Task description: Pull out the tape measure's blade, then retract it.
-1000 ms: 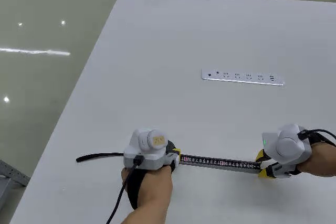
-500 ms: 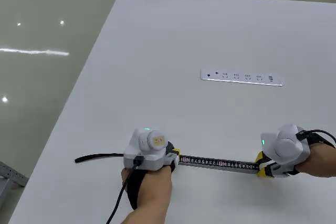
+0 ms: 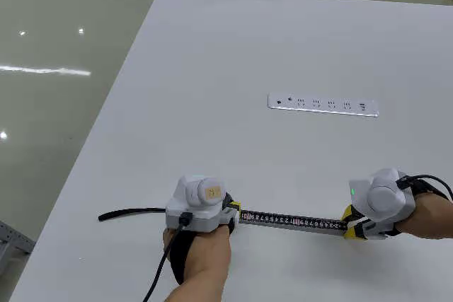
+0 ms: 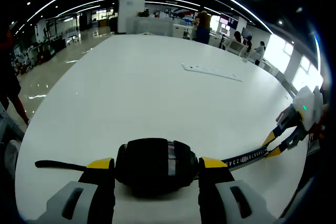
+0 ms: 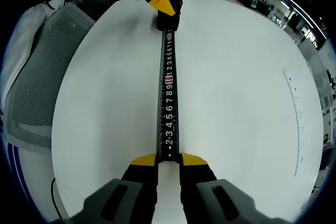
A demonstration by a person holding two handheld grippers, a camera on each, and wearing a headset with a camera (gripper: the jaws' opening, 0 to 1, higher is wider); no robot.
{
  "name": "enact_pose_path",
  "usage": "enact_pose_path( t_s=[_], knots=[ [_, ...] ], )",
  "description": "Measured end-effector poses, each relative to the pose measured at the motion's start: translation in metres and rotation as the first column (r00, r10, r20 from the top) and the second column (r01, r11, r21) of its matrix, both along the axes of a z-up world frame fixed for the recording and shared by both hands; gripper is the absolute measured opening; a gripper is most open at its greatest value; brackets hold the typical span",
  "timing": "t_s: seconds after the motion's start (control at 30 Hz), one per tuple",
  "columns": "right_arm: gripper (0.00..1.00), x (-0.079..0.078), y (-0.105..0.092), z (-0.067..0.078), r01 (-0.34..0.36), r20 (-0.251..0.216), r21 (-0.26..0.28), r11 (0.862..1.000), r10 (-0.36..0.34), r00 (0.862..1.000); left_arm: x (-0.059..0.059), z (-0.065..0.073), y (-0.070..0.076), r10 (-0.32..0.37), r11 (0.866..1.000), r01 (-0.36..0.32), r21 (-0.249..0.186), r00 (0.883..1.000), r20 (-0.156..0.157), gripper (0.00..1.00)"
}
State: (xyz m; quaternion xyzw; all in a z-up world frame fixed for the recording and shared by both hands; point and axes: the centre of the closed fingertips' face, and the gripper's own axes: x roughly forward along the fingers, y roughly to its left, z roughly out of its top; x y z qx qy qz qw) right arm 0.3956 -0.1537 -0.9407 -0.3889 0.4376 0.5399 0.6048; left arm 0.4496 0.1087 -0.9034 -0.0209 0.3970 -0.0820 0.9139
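My left gripper (image 3: pixel 232 215) is shut on the black tape measure case (image 4: pixel 152 156), which rests on the white table (image 3: pixel 233 68); the yellow-tipped fingers (image 4: pixel 101 164) clamp its two sides. A black blade (image 3: pixel 294 222) with white numerals runs from the case to my right gripper (image 3: pixel 347 226). In the right gripper view that gripper (image 5: pixel 168 160) is shut on the blade's end, and the blade (image 5: pixel 169 93) stretches flat over the table to the case (image 5: pixel 169 22) held by the left gripper (image 5: pixel 157 1). The right gripper (image 4: pixel 274 145) also appears at the right of the left gripper view.
A white power strip (image 3: pixel 323 105) lies farther back on the table. A black strap (image 3: pixel 131 211) trails left from the case. The table's left edge (image 3: pixel 106 132) drops to a glossy floor. A mesh chair back (image 5: pixel 37 77) stands beside the near edge.
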Motion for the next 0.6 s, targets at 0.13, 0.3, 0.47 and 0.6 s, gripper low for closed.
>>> enact_pose_path(
  t_s=[0.13, 0.3, 0.47, 0.6],
  knots=[
    [0.15, 0.0002, -0.0002, -0.0008, -0.005, -0.001, 0.001, 1.000, 0.005, 1.000, 0.0003, -0.0002, 0.0001, 0.000, 1.000, 0.000, 0.000, 1.000, 0.001, 0.61],
    [0.15, 0.0001, -0.0002, -0.0009, -0.010, 0.002, 0.002, 1.000, 0.010, 1.000, 0.0005, -0.0010, 0.0001, -0.007, 1.000, 0.007, 0.007, 1.000, 0.007, 0.60],
    [0.15, -0.0003, -0.0001, -0.0006, -0.014, 0.006, 0.001, 1.000, 0.014, 1.000, 0.0002, -0.0007, 0.0002, -0.015, 1.000, 0.015, 0.011, 1.000, 0.011, 0.59],
    [0.15, -0.0006, 0.0005, 0.0000, -0.013, 0.009, 0.001, 1.000, 0.013, 1.000, -0.0001, -0.0007, 0.0002, -0.018, 1.000, 0.018, 0.017, 1.000, 0.012, 0.58]
  ],
)
